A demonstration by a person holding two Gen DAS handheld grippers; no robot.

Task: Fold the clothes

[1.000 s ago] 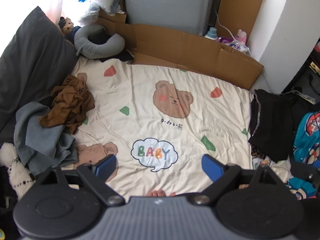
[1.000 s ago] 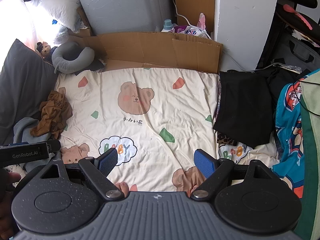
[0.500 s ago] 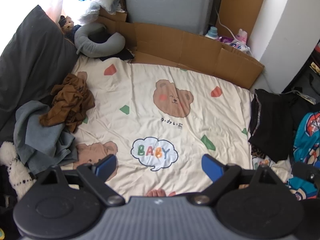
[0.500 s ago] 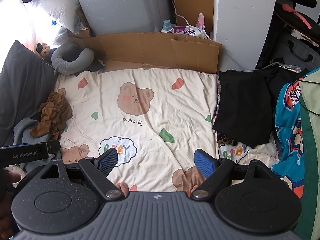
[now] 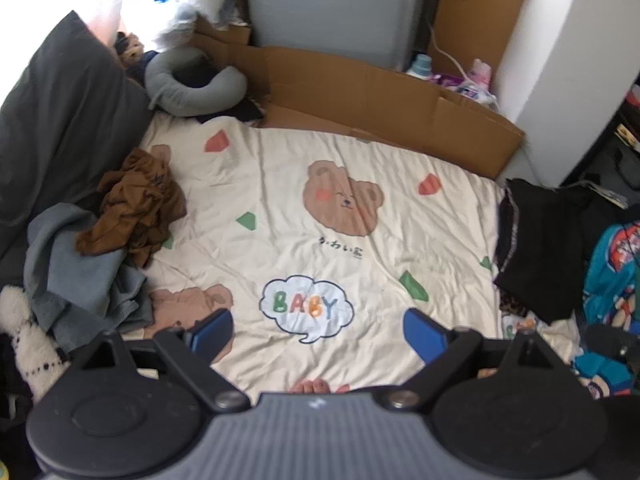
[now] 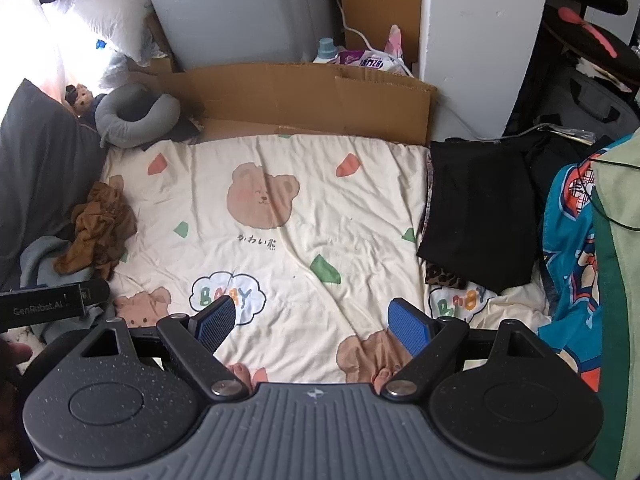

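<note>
Cream bedding printed with bears and a "BABY" cloud covers the bed (image 5: 320,208), with flattened cardboard (image 5: 380,96) propped along its far edge. Both claws hang above the near side with nothing in them: the left claw (image 5: 318,330) has its blue pads spread wide, and the right claw (image 6: 312,322) is spread just the same. A crumpled brown garment (image 5: 136,208) lies at the bed's left edge, partly on top of a heap of grey-blue clothing (image 5: 80,264). On the right edge a black garment (image 6: 476,208) lies flat, beside a bright blue patterned fabric (image 6: 568,248). A grey neck pillow (image 5: 192,84) sits at the far left corner. Bare toes (image 6: 240,372) show at the near edge.
</note>
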